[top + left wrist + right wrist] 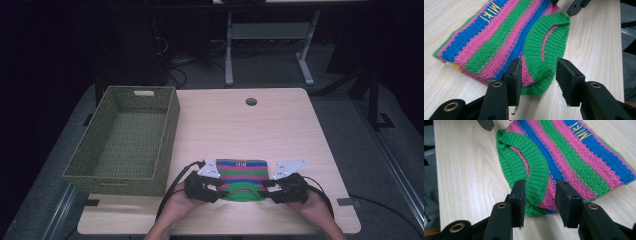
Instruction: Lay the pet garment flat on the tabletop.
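Your left claw (537, 82) and right claw (540, 203) stand half open, each straddling the folded striped sweater's (241, 175) green collar corners, gripping nothing; basket (125, 142) lies leftward.

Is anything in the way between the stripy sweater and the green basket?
Nothing visible is. The folded sweater lies on the table, with bare tabletop between it and the basket to its left. Only the basket's own wall would need clearing.
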{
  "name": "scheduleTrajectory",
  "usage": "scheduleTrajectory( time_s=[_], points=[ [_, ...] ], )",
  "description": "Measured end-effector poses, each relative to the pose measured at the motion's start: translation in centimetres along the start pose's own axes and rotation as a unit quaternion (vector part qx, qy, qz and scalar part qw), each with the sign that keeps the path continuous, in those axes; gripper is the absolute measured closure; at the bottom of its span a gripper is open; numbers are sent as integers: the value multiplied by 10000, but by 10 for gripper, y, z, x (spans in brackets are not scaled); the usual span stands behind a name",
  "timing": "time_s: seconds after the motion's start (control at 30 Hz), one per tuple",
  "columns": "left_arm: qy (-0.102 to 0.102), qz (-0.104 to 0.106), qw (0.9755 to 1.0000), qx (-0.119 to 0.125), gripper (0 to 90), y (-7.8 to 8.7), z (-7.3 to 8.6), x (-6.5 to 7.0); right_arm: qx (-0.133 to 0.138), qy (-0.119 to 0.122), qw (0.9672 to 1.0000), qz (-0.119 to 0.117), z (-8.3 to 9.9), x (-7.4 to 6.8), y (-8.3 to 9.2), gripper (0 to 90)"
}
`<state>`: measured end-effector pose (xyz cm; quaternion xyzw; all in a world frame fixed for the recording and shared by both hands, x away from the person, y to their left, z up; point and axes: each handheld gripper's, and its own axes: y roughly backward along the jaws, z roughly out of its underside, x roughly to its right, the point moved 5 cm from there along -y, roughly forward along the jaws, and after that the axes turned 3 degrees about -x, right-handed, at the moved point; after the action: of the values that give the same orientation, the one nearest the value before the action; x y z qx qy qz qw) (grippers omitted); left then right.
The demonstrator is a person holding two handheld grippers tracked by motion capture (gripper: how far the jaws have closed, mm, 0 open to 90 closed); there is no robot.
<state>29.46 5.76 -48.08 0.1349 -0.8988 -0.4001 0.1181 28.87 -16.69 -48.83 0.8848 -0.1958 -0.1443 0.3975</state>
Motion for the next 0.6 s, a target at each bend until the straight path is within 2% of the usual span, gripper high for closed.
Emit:
scheduleTrajectory(
  time_s=[0.03, 0.1, 0.23, 0.3, 0.4, 0.5, 0.6],
  points=[
    [-88, -21, 9999, -53, 542, -1, 0, -1, -21, 31, 10000, 23, 0, 1, -1, 591],
    [-121, -122, 9998, -51, 500, -4, 0, 0, -51, 19, 10000, 62, 1, 1, -2, 591],
    [-160, -53, 9997, -175, 501, -10, 0, -1, -67, 9, 10000, 67, 2, 2, -3, 590],
    [-200, -83, 9995, -231, 501, -12, 1, 0, -99, 15, 9999, 45, 2, 1, -5, 585],
    [-214, -132, 9993, -263, 539, -14, 0, -1, -151, 75, 9999, 9, 3, -1, -7, 558],
    [-118, -162, 9996, -212, 570, -16, 0, -1, -149, 126, 9998, 9, 3, -2, -8, 551],
    [-177, -275, 9991, -271, 602, -17, 0, -2, -179, 214, 9995, 126, 2, -4, -10, 565]
  ],
)
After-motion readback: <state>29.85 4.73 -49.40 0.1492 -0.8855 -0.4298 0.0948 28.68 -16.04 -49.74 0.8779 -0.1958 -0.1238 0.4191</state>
